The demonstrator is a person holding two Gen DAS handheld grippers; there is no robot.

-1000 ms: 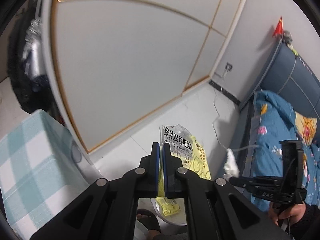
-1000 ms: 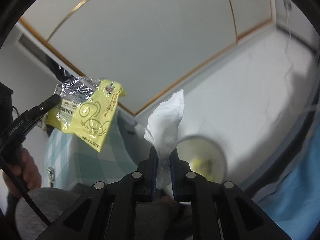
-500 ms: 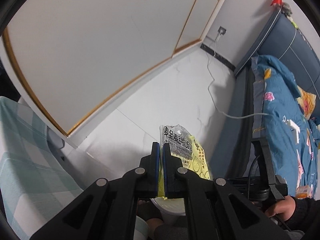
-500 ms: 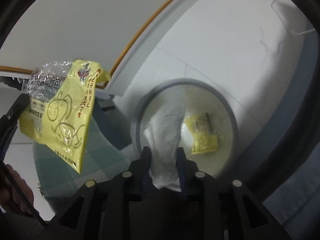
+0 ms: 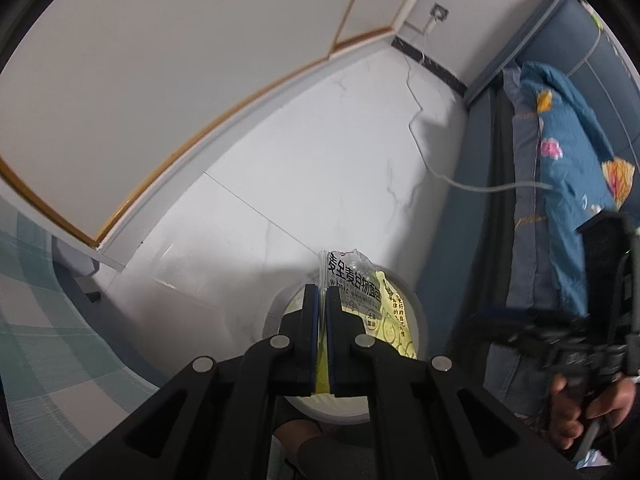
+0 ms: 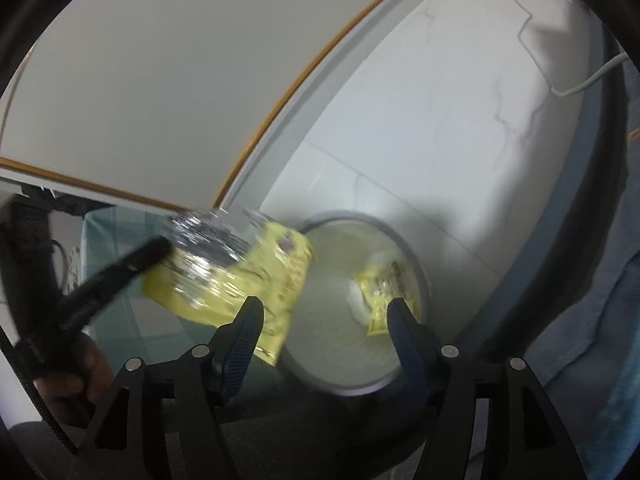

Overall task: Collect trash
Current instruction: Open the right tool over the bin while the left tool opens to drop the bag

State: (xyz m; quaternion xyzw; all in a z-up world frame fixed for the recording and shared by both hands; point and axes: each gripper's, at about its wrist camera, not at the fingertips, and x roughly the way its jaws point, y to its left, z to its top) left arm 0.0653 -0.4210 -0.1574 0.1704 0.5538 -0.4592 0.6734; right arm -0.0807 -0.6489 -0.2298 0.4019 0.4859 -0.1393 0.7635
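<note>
Left wrist view: the left gripper is clenched on a yellow bread wrapper, held over the round white trash bin on the pale floor, beside the blue bed.

Right wrist view: the right gripper is spread wide, released, above the bin, where a small yellow packet and white tissue lie. The wrapper hangs at the bin's left rim.

Dim, even indoor light, soft shadows on the pale floor ahead of both grippers, heavy fisheye bending with dark vignetted corners, motion blur smearing the yellow wrapper left of the right gripper
</note>
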